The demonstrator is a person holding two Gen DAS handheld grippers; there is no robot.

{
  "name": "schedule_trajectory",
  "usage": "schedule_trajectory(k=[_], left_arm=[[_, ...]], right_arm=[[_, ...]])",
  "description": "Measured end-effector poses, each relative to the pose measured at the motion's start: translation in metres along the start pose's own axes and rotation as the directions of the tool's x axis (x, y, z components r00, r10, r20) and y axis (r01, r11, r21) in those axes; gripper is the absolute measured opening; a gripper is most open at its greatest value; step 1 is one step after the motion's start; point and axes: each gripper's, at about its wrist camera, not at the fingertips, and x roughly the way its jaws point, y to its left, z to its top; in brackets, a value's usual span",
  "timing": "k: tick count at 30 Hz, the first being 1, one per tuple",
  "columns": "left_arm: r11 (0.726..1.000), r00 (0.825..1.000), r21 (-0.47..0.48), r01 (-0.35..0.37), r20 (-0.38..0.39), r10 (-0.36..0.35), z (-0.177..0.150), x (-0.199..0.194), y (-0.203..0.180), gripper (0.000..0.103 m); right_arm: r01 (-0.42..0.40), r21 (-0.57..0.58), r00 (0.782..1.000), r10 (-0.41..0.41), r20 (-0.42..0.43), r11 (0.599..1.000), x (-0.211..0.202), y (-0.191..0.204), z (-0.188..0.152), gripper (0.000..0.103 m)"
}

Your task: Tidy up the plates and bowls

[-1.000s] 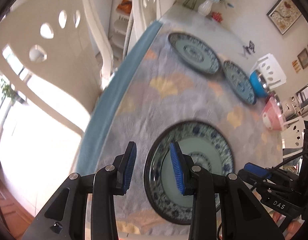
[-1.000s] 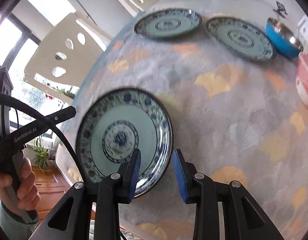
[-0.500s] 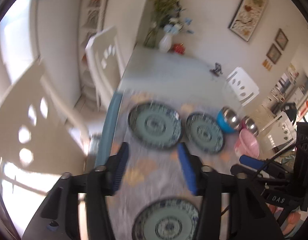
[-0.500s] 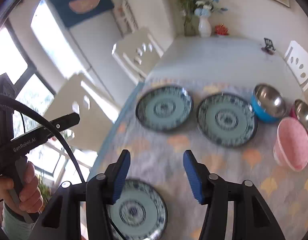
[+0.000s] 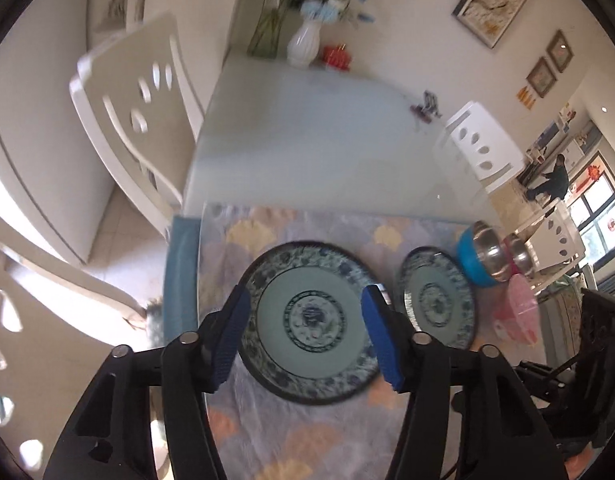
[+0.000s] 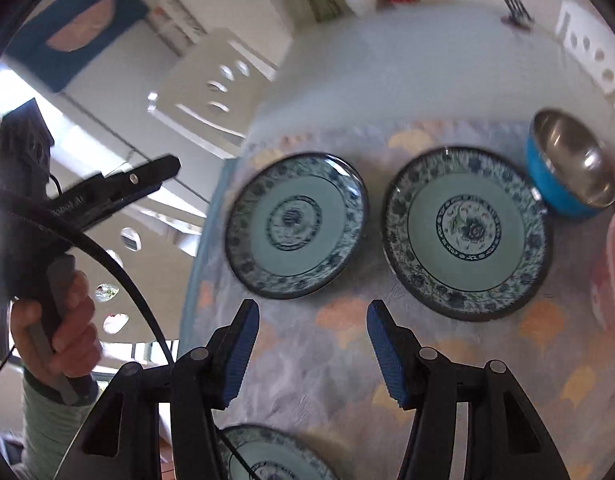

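Left wrist view: the left gripper (image 5: 305, 334) hovers above the left plate (image 5: 311, 322), its blue fingers (image 5: 231, 336) apart and closing, nothing pressed between them. Beside it on the floral cloth (image 5: 299, 436) lie the right plate (image 5: 437, 302), a blue bowl (image 5: 481, 260), a red bowl (image 5: 519, 258) and a pink bowl (image 5: 515, 312), close together. In the right wrist view the right gripper (image 6: 311, 352) hangs over bare cloth on the surface, fingers spread and empty, nearer than the two plates lying side by side, which do not touch. A third plate (image 6: 267, 456) lies at the bottom edge. A hand (image 6: 55, 332) grips the other tool's handle.
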Motion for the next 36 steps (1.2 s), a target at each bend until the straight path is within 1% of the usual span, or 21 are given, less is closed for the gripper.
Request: schedule_trajectory(k=[3, 5, 7, 8, 9, 10, 11, 15, 17, 19, 21, 22, 24, 27, 30, 32, 36], left_arm=[[0.999, 0.999, -0.029, 0.023, -0.042, -0.025, 0.000, 0.031, 0.016, 0.050], [0.999, 0.998, -0.043, 0.027, -0.058, -0.029, 0.000, 0.044, 0.024, 0.041], [0.998, 0.998, -0.053, 0.015, -0.066, -0.018, 0.002, 0.058, 0.033, 0.035], [0.998, 0.997, -0.059, 0.012, -0.070, -0.016, 0.002, 0.063, 0.037, 0.030], [0.998, 0.997, -0.066, 0.014, -0.074, -0.019, 0.003, 0.068, 0.042, 0.028], [0.997, 0.997, -0.077, 0.020, -0.077, -0.026, 0.003, 0.074, 0.047, 0.026], [0.996, 0.997, -0.085, 0.022, -0.078, -0.028, 0.004, 0.077, 0.050, 0.025], [0.992, 0.995, -0.113, 0.046, -0.078, -0.056, 0.004, 0.087, 0.057, 0.025], [0.991, 0.995, -0.127, 0.037, -0.088, -0.048, 0.004, 0.094, 0.059, 0.025], [0.990, 0.993, -0.138, 0.039, -0.104, -0.054, 0.004, 0.101, 0.061, 0.025], [0.990, 0.993, -0.137, 0.044, -0.099, -0.058, 0.002, 0.104, 0.060, 0.025], [0.990, 0.994, -0.135, 0.045, -0.096, -0.059, 0.002, 0.104, 0.060, 0.025], [0.989, 0.995, -0.140, 0.037, -0.091, -0.050, 0.002, 0.104, 0.060, 0.025], [0.982, 0.995, -0.184, 0.034, -0.082, -0.049, 0.002, 0.102, 0.063, 0.025], [0.978, 0.998, -0.211, 0.011, -0.063, -0.025, -0.001, 0.096, 0.064, 0.025], [0.977, 0.999, -0.214, -0.008, -0.052, -0.003, -0.002, 0.090, 0.063, 0.025], [0.975, 1.000, -0.224, 0.006, -0.027, -0.013, -0.001, 0.077, 0.062, 0.025]], right_arm=[[0.006, 0.019, 0.999, -0.006, -0.038, 1.000, 0.023, -0.008, 0.013, 0.054], [0.003, 0.020, 0.998, -0.001, -0.060, 1.000, 0.037, -0.009, 0.018, 0.054], [-0.016, -0.003, 0.996, 0.015, -0.092, 1.000, 0.054, -0.006, 0.025, 0.053], [-0.006, -0.017, 0.995, 0.004, -0.104, 1.000, 0.061, -0.005, 0.026, 0.053], [0.003, -0.025, 0.993, -0.006, -0.114, 1.000, 0.067, -0.004, 0.027, 0.052], [0.000, -0.027, 0.991, -0.003, -0.132, 1.000, 0.076, -0.004, 0.026, 0.049], [-0.006, -0.024, 0.990, 0.003, -0.141, 1.000, 0.081, -0.005, 0.027, 0.047], [-0.007, 0.001, 0.986, 0.007, -0.167, 1.000, 0.096, -0.012, 0.029, 0.046], [-0.017, -0.008, 0.984, 0.016, -0.178, 1.000, 0.102, -0.014, 0.029, 0.045], [-0.018, -0.024, 0.986, 0.013, -0.167, 1.000, 0.104, -0.013, 0.031, 0.044], [-0.018, -0.032, 0.987, 0.013, -0.157, 0.999, 0.107, -0.013, 0.033, 0.042], [-0.014, -0.036, 0.988, 0.008, -0.152, 0.999, 0.108, -0.013, 0.036, 0.038], [-0.009, -0.039, 0.990, 0.003, -0.143, 0.999, 0.109, -0.014, 0.038, 0.036], [-0.005, -0.057, 0.991, -0.003, -0.133, 0.998, 0.108, -0.014, 0.039, 0.035], [0.023, -0.105, 0.992, -0.036, -0.119, 0.994, 0.108, -0.007, 0.036, 0.036], [0.017, -0.112, 0.993, -0.030, -0.117, 0.994, 0.105, -0.004, 0.035, 0.036], [0.014, -0.113, 0.994, -0.026, -0.109, 0.994, 0.100, -0.002, 0.037, 0.036]])
